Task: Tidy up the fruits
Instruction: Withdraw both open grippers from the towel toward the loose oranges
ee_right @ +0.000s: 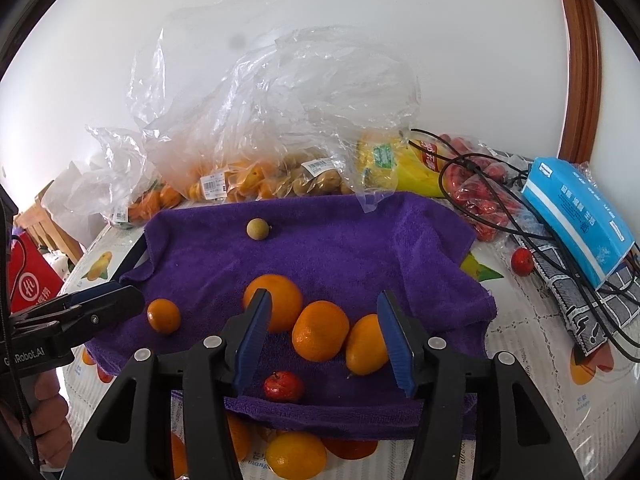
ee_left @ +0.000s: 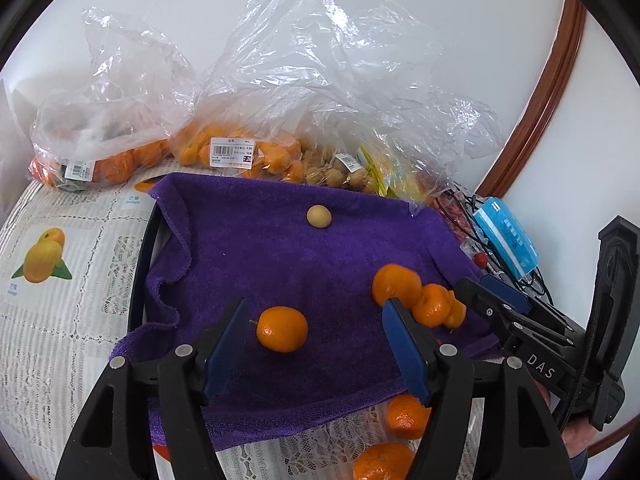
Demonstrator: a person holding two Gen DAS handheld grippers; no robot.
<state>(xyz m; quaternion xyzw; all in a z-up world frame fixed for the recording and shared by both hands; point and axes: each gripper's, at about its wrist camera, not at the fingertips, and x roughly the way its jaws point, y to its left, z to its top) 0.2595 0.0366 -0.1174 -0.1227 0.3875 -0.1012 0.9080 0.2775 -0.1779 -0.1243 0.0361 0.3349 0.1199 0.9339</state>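
A purple towel lies on the table. On it sit a small orange, a cluster of three oranges, a tan longan and a small red fruit. My left gripper is open, with the small orange between its fingers. My right gripper is open above the cluster of oranges. The right gripper also shows at the right of the left wrist view. The left gripper also shows at the left of the right wrist view.
Clear plastic bags of oranges and longans stand along the wall. A yellow packet, a bag of red fruit, a blue tissue pack, black cables and a loose red fruit lie right. More oranges lie at the towel's near edge.
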